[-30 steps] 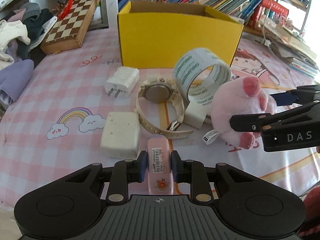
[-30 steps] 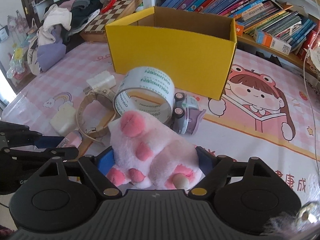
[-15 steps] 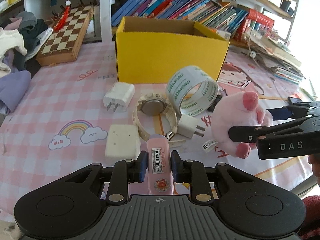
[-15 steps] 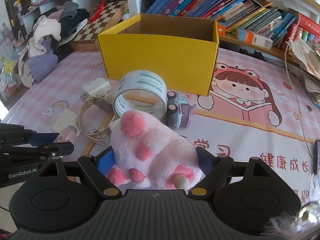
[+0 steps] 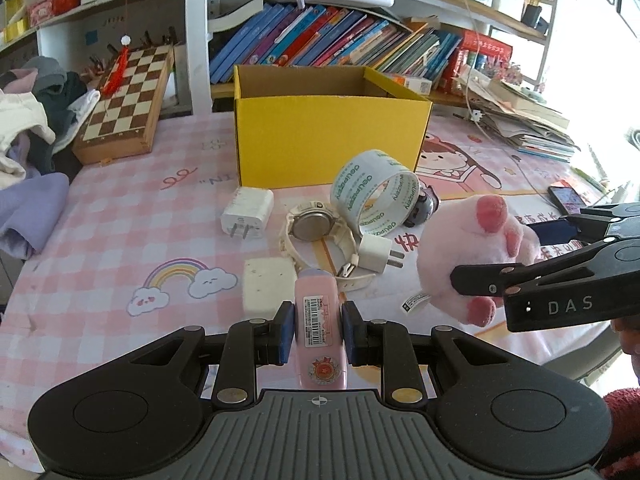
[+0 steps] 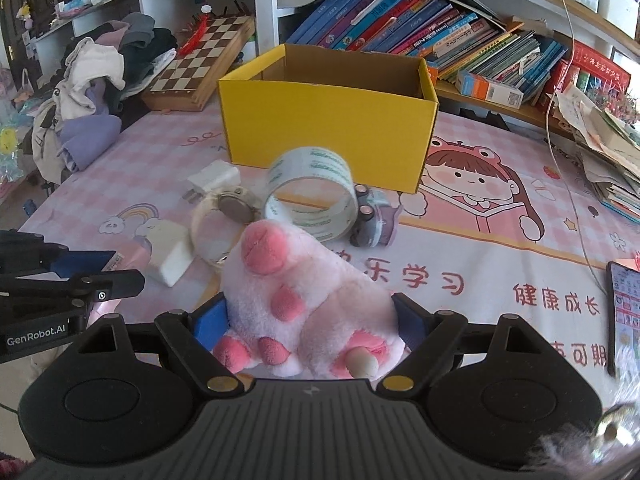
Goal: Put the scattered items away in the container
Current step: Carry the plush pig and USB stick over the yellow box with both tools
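My left gripper [image 5: 316, 330] is shut on a pink tube [image 5: 319, 328] with a barcode label, held above the table. My right gripper [image 6: 310, 322] is shut on a pink plush paw [image 6: 304, 300]; it also shows in the left wrist view [image 5: 468, 256], raised at the right. The open yellow box [image 5: 332, 136] stands behind the items; in the right wrist view [image 6: 328, 120] its inside looks empty. On the table lie a tape roll [image 5: 374, 192], a white watch [image 5: 316, 228], a large white charger [image 5: 248, 212], a small plug [image 5: 376, 254], a white block [image 5: 268, 288] and a toy car [image 6: 374, 216].
A chessboard [image 5: 128, 100] leans at the back left beside a pile of clothes [image 5: 28, 120]. Books [image 5: 340, 44] fill the shelf behind the box. A phone [image 6: 624, 312] lies at the right, stacked papers [image 5: 524, 120] beyond it.
Both grippers have risen and pulled back with their loads; the table items and box look smaller and farther away. The grips have not changed.
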{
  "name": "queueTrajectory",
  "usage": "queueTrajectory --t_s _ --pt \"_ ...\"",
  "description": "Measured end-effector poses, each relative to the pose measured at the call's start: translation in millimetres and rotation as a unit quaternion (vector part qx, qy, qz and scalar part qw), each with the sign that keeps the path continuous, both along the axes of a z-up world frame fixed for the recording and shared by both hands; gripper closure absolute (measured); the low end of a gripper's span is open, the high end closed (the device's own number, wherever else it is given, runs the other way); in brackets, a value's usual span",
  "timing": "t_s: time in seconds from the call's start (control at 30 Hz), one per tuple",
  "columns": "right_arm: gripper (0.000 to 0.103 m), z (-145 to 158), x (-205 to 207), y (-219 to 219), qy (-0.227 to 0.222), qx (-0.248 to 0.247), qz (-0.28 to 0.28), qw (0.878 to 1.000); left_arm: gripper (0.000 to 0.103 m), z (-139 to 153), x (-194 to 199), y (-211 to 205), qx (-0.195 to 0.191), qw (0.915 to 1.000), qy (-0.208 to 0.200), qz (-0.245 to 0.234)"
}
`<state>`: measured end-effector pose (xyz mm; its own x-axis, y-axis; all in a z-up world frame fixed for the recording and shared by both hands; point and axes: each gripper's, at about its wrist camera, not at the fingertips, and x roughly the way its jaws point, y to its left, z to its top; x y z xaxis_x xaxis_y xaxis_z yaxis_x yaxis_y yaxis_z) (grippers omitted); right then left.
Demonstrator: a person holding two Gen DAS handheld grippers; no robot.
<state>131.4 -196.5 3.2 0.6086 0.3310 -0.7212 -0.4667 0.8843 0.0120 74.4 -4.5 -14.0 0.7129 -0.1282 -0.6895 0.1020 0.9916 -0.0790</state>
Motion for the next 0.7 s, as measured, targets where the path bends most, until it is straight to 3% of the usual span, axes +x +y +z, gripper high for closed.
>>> queueTrajectory --t_s 0.37,0.7 --pt "0.019 2.3 -38.0 13.8 -0.014 -0.013 -0.003 1.0 0.079 2.5 -25.8 11.6 -0.001 0.9998 -0.016 -0.01" --pt "0.019 -0.4 -31.4 13.2 -0.011 -0.02 0.009 1.0 0.079 3.8 -20.2 8.3 0.004 0.9997 -0.021 -0.007"
